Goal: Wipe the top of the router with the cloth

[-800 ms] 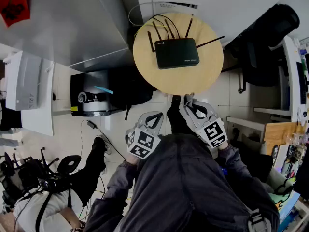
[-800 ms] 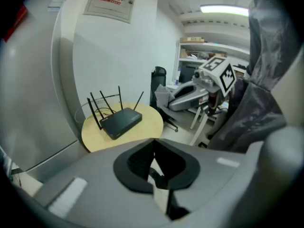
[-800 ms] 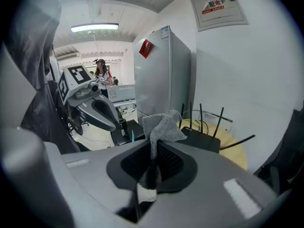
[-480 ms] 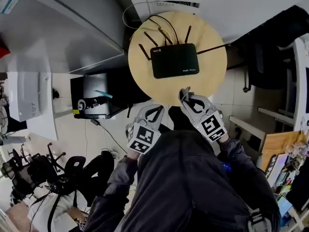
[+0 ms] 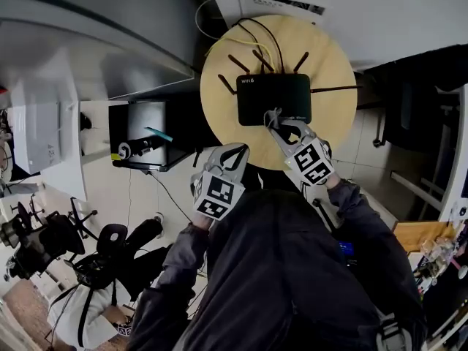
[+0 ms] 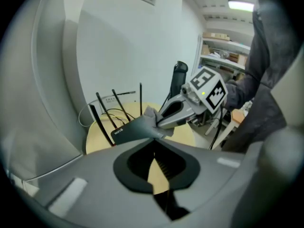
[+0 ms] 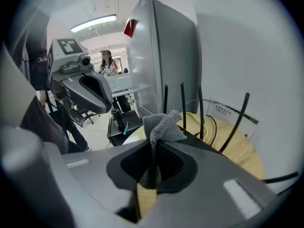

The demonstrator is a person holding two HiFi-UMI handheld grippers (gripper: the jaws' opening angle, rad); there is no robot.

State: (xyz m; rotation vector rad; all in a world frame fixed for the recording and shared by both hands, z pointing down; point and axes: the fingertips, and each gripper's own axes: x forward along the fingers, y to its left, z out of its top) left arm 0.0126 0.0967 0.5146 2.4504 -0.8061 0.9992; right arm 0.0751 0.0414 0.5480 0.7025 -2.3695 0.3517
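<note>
Cloth of limp grey fleece [image 7: 162,123], pinched in the right gripper's [image 7: 154,144] closed fingers, sits at the near edge of the light, likely slidable flat black plastic router [image 5: 275,95] on the round wooden worktop [image 5: 333,130]; the left gripper's [image 6: 153,155] fingers are closed on nothing.

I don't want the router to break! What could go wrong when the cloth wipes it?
1. Nothing steadies the router: the left gripper is held away from it, so a push might slide it across the table.
2. The cloth in the right gripper could catch on the antennas at the back.
3. Only a small tuft of cloth sticks out past the jaws, so they might scrape the router's top.
</note>
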